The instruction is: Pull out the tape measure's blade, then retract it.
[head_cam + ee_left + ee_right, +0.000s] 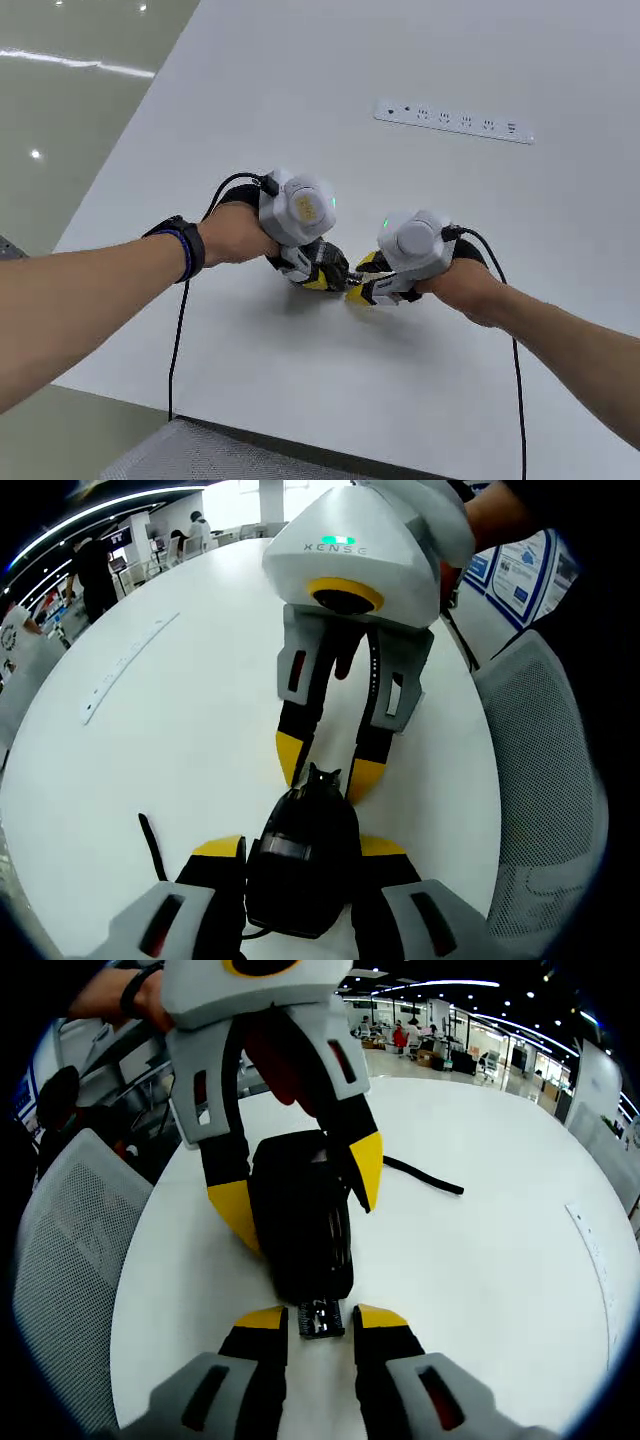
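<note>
While left gripper (300, 846) clamps the black tape measure (300, 875), right gripper (320, 1317) brackets its blade hook (321, 1322) (can't tell if gripped).

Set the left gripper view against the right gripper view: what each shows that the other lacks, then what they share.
Left gripper view, not the right: the white housing of the right gripper, with a green light. Right gripper view, not the left: the housing of the left gripper and a wristband behind it. Both: the left gripper shut on the tape measure, the right gripper's jaws flanking the blade's end hook (grip unclear), the strap, the power strip, the mesh chair.
</note>
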Demonstrator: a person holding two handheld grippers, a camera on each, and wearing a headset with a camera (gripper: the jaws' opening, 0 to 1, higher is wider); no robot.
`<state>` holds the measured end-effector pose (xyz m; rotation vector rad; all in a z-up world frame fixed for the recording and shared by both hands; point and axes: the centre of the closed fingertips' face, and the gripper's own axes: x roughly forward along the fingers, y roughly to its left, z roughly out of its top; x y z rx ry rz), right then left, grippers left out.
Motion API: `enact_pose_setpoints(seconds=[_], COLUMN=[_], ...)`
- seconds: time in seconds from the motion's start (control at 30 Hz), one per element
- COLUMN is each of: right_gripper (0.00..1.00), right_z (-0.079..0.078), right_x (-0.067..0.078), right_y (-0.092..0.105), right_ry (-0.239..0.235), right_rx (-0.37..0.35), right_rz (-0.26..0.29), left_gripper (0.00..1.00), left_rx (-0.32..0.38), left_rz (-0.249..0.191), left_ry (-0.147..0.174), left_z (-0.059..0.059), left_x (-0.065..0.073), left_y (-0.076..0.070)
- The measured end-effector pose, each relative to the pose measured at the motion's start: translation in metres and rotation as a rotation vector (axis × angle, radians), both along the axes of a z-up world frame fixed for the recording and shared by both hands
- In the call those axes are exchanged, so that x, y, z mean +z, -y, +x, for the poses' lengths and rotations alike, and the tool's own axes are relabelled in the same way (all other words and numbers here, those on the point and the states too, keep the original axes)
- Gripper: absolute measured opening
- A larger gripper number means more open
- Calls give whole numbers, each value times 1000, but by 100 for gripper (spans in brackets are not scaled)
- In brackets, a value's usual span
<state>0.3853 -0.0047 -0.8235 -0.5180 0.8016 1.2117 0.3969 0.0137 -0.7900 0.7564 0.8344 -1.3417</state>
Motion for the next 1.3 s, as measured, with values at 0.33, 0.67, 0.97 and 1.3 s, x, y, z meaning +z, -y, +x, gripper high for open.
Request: enact_pose_setpoints(seconds=[0.33,0.67,0.97,1.3], right_gripper=[14,13,13,13], right_z=[0,-1,-2,-4], right_x=[-2,-1,-1,-1], right_y=[1,5,11,31], right_ry=[40,65,60,60], right_rx=[78,78,55,25], right_rz=[-74,-96,-93,-90], left_gripper=[38,37,37,37], left_rx=[1,11,14,22], left_rz=[8,44,66,78], left_ry=[0,-4,-1,-7], left_z=[3,5,3,3], left_x=[-1,-5,-6,-6], left_y=[-1,-3,-5,-5])
